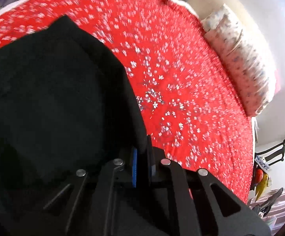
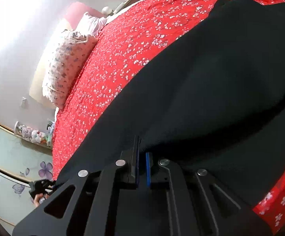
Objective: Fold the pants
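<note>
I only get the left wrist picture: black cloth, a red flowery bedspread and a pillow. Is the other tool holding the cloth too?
Observer: Yes. The right gripper has its jaws closed on an edge of the black pants.
Operator: Is there just that one pillow?
Observer: No. Behind the patterned pillow the right view shows a second, plain white pillow.
Operator: Anything else in the room I'm missing?
Observer: A shelf of soft toys sits low on the wall beside the bed.

Left tongs (image 1: 143, 157), right tongs (image 2: 141, 157) — both clamped on cloth.
</note>
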### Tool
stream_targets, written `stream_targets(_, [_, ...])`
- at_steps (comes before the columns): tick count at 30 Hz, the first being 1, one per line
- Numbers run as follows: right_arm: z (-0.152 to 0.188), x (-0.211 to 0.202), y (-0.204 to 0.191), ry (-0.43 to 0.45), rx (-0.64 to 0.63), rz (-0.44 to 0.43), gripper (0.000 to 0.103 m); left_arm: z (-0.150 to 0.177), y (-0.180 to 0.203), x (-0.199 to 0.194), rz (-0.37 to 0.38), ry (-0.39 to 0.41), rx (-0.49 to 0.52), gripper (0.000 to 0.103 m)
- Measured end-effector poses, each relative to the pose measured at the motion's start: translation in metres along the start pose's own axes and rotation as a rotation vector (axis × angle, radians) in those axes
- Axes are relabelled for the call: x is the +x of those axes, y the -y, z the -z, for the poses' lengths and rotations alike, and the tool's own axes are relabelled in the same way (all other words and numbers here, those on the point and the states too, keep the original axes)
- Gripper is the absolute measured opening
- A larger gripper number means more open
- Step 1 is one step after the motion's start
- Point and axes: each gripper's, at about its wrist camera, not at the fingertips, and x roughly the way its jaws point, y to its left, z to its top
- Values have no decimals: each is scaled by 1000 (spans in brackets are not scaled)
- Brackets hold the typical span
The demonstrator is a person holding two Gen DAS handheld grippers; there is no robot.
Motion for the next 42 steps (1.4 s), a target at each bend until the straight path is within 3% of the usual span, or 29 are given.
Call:
stream_targets(5, [-6, -9, 0, 23, 0, -48, 5, 23, -9, -67, 47, 94, 67, 7])
stream_targets(11, [-17, -34, -2, 108, -28, -91, 5, 66, -30, -165, 161, 199, 106, 7])
stream_targets(17, [-25, -54, 14, 106, 23, -131, 5, 137, -85, -247, 227, 358, 116, 7])
stream_targets(20, [-24, -58, 20, 72, 12, -102, 5, 170, -119, -243, 172, 365, 86, 8])
stream_targets(22, [-18, -56, 22, 31, -7, -59, 5, 180, -141, -227, 135, 316, 21, 9])
stream_targets(24, [-14, -55, 26, 3, -15, -26, 5, 186, -162, -220, 134, 260, -51, 9])
stream_targets(26, [-13, -54, 31, -17, -13, -11, 5, 187, -166, -216, 131, 260, -50, 10])
stream_targets(28, [-12, -55, 38, -37, -1, -10, 5, 185, -166, -221, 111, 297, -35, 26])
stream_targets(31, [-11, -55, 45, -62, 20, -6, 5, 177, -178, -229, 121, 344, -100, 53])
stream_targets(33, [-11, -56, 45, -65, 22, -12, 5, 166, -191, -231, 154, 331, -159, 60])
stream_targets(40, [-11, -56, 40, -55, 7, -4, 5, 139, -206, -216, 272, 205, -203, 62])
stream_targets(42, [-11, -55, 40, -55, 9, -4, 5, 131, -209, -213, 283, 197, -207, 57])
